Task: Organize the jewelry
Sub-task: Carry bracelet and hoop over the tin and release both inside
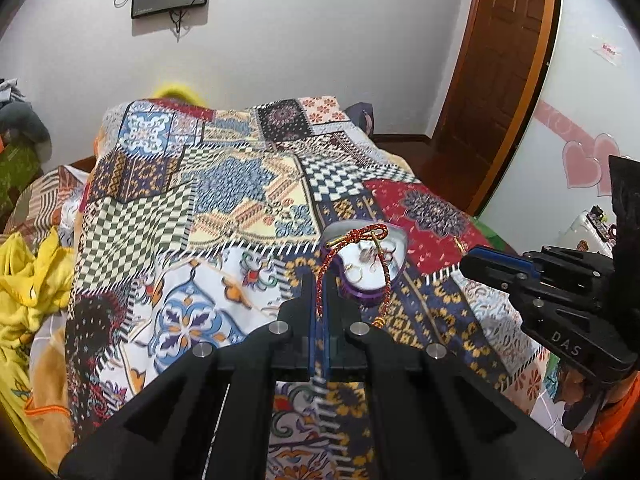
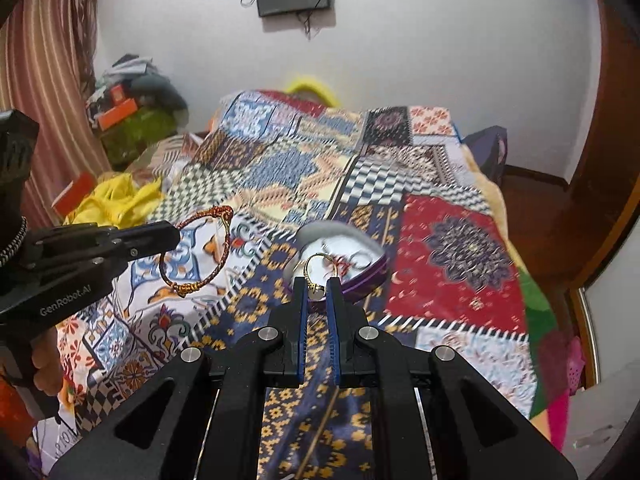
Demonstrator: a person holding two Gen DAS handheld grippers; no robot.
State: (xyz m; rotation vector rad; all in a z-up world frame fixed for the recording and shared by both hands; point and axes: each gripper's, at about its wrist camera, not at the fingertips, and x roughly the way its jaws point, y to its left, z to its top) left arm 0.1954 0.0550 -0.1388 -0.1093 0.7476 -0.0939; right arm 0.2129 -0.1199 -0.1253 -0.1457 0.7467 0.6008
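Left wrist view: one left gripper [image 1: 319, 292], jaws closed on one red-and-gold cord bracelet [image 1: 352, 256] that hangs in front of one heart-shaped purple jewelry box [image 1: 370, 266]. The box sits on one patchwork bedspread [image 1: 224, 184] and holds several small rings; count unclear.

Right wrist view: one right gripper [image 2: 318, 290], jaws clamped on one gold ring [image 2: 316, 276], above the box.

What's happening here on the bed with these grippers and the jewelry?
A person is sorting jewelry on a patchwork bedspread. The left hand-held gripper is shut on a red and gold cord bracelet, holding it in the air. The right hand-held gripper pinches a gold ring just above a heart-shaped purple box, which already holds a few small rings.
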